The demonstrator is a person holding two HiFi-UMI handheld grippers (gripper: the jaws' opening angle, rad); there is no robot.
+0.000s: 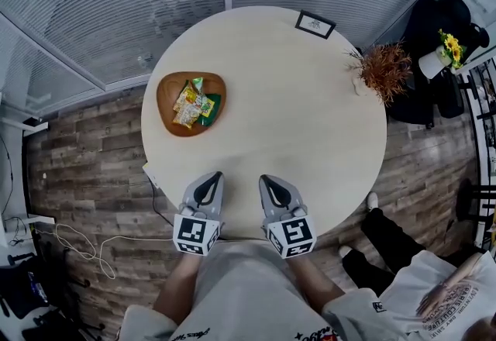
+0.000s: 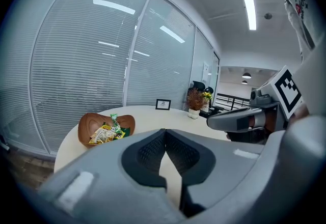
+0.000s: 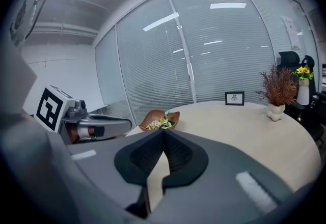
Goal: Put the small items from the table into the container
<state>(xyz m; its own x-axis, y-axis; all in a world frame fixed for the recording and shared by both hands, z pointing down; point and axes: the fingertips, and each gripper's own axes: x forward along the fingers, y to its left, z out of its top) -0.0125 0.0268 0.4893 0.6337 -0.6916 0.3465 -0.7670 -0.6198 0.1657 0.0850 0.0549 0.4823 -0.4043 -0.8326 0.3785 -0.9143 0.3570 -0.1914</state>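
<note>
Sitting near the table [image 1: 310,146] rim are a bowl [image 1: 167,95], frame [image 1: 315,23] and plant [image 1: 385,68].

The bench [image 1: 310,122] is showing a pale wood-look top, smooth and matt, catching only a soft glare. The bowl [image 1: 167,91] is looking like turned wood, brown and smooth with a low sheen. The snack packets [image 1: 190,103] in it are shining like glossy plastic film, possibly foil-lined, though they are too small to be sure. The left claw [image 1: 216,176] and right claw [image 1: 264,177] are wearing matt grey plastic shells, and their black pads [image 2: 147,154] are showing a dimpled, rubbery grain. The floor [image 1: 85,153] is reading as rough, weathered wooden planks. The vase [image 3: 275,111] is gleaming like white glazed ceramic. The person's garment [image 1: 240,285] is looking like soft grey cloth.
</note>
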